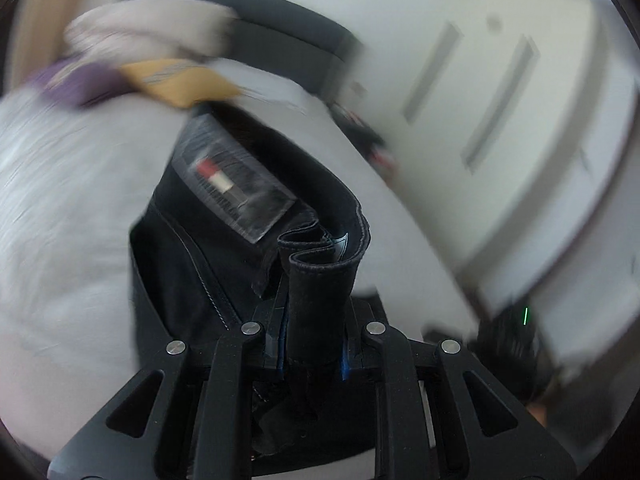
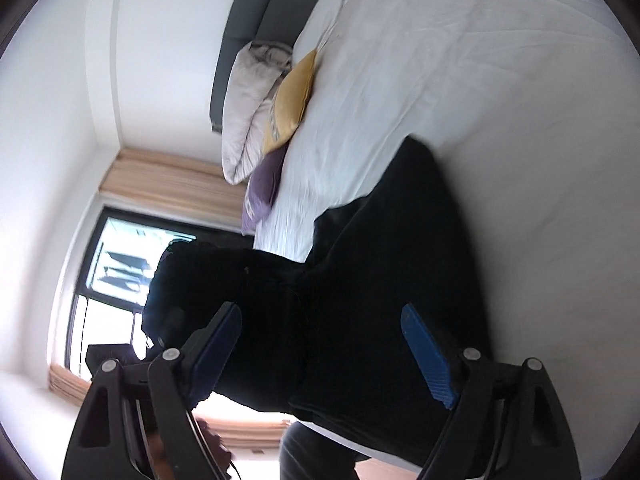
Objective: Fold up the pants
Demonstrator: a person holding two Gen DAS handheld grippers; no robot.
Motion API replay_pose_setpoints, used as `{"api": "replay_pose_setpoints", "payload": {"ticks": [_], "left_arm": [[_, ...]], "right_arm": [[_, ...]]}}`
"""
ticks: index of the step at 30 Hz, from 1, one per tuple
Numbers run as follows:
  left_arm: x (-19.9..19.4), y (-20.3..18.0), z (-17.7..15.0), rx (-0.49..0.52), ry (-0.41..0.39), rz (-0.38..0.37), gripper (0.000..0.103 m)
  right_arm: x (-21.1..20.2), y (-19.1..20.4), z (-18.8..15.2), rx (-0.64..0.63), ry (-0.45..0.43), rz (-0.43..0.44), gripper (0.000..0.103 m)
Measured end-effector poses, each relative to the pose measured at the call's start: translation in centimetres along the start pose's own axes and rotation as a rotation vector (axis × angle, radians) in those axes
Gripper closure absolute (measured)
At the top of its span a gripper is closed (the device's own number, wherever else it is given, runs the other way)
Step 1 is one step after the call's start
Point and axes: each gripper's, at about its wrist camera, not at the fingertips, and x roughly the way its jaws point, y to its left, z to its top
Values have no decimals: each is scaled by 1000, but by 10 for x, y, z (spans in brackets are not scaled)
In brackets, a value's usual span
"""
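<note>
Left wrist view: the left gripper [image 1: 316, 320] is closed on a bunched fold of the dark pants [image 1: 240, 216], the waistband rising straight ahead of its fingers; a brand label [image 1: 232, 184] with a red and white mark shows inside the waistband just beyond the grip.
Right wrist view: the right gripper [image 2: 324, 344] stands wide open with blue pads [image 2: 428, 360], holding nothing; the pants [image 2: 360, 280] spread black ahead of and between its fingers, partly lying on the white bed [image 2: 480, 80], partly lifted off to the left.
Seen only from the right: a window [image 2: 116, 272] to the left, and a yellow pillow [image 2: 294, 100], purple pillow [image 2: 264, 188] and pale pillows [image 2: 248, 108] far ahead.
Hard to make out: the left view is motion-blurred, so the label text is unreadable; whether the right fingers touch the cloth cannot be told.
Pants: navy-black, with a stitched hem and pale seam stitching.
</note>
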Motion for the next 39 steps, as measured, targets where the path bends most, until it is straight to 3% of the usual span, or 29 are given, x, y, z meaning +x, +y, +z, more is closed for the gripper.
{"api": "replay_pose_setpoints", "payload": {"ticks": [4,7,15,18,22,29,39], "left_arm": [[53,-54,-46,145,151,-2,87],[74,-79,-77,253,224,50,87],[69,-101,-100,394,200,123,86],[60,-102,-104,435,195,138,86],[63,-111,-110,506,176,159,86],[56,-140,-126,580,154,134,85],[77,-142,-148,582,212,132,83]], "right_arm": [[-9,-22,12,79,18,44,14],[-2,-31,21,108,54,58,13],[40,-17,37,41,173,10,14],[54,-7,45,-4,207,13,28],[65,-1,54,-99,255,-87,76],[44,6,61,-162,234,-108,81],[42,-6,58,-178,206,-174,82]]}}
